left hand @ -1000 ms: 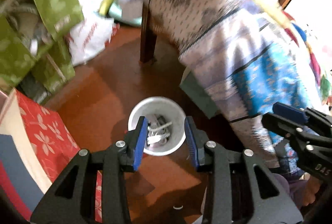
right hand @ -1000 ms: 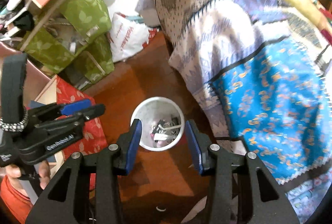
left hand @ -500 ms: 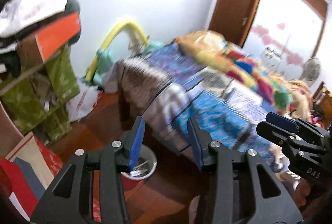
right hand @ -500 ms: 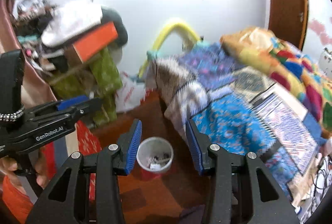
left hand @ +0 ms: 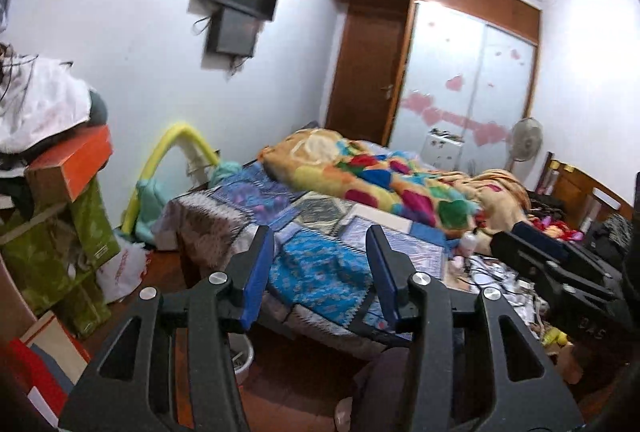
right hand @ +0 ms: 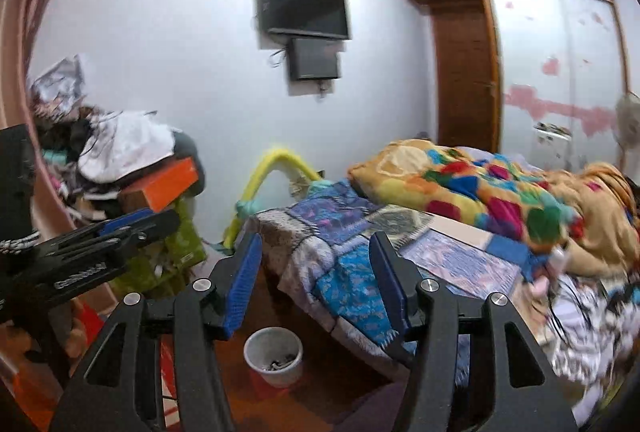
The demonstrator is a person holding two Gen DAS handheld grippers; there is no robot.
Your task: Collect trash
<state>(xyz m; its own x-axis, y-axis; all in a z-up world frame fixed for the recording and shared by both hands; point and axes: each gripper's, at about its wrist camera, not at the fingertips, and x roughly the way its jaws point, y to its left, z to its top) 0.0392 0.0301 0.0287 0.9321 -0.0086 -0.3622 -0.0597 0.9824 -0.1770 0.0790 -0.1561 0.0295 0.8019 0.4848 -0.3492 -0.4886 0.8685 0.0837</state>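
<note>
Swung up from a downward look into the white bin (right hand: 273, 355) to a near-level look across the bed (right hand: 400, 256), both views together. Means, by the look of it, a drop into the bin just finished and a search for the next piece of trash begun.

Largest first: bed filling the right half of both views, patchwork cover hanging over its near corner, bright multicoloured blanket (left hand: 384, 184) heaped along the far edge. Then the stack of green boxes (left hand: 48, 264) and clothes against the left wall. Then the bin, standing on the brown floor (right hand: 340, 384) just off the bed's near corner, scraps visible inside; in the left wrist view only a sliver of its rim showing behind the left finger.

Left gripper (left hand: 320, 268): fingers spread, just been opening, nothing between them. Right gripper (right hand: 316, 280): likewise spread and empty, also just widened.

Smallest: loose clutter at the bed's right edge (left hand: 500, 280), cables and small bits, too blurred to name. Likely next target, though not certain.
</note>
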